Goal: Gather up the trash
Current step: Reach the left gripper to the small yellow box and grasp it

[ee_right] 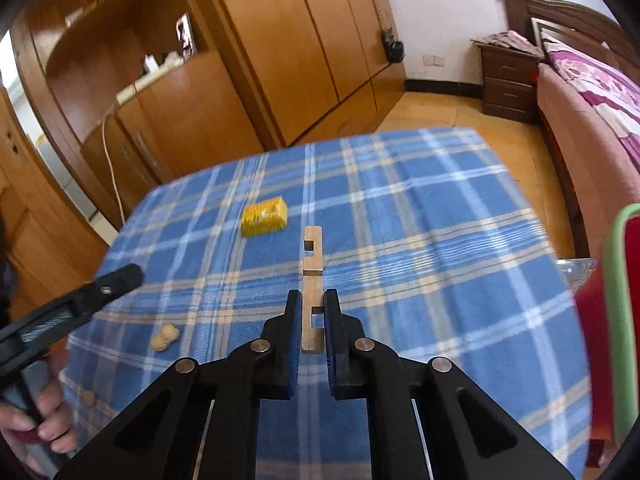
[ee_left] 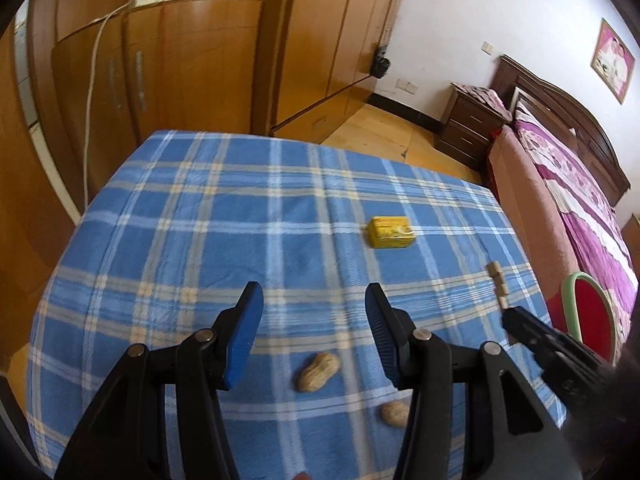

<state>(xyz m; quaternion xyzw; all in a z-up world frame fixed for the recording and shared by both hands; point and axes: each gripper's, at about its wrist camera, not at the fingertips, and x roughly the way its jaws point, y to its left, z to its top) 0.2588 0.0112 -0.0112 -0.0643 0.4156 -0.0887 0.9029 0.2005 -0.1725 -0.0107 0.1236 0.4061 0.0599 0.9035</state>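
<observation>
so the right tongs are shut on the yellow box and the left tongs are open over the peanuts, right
Not quite: the right tongs are shut on the notched wooden stick, not the yellow box, which lies untouched on the cloth, as the right wrist view shows. The left tongs are open over the peanuts.

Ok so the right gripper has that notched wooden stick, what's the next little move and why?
Probably carry the wooden stick over to the red bin with the green rim at the right edge of the table. The right gripper is already shut on the stick, so it needs no regrasp. The left gripper is open and empty over the peanuts.
</observation>
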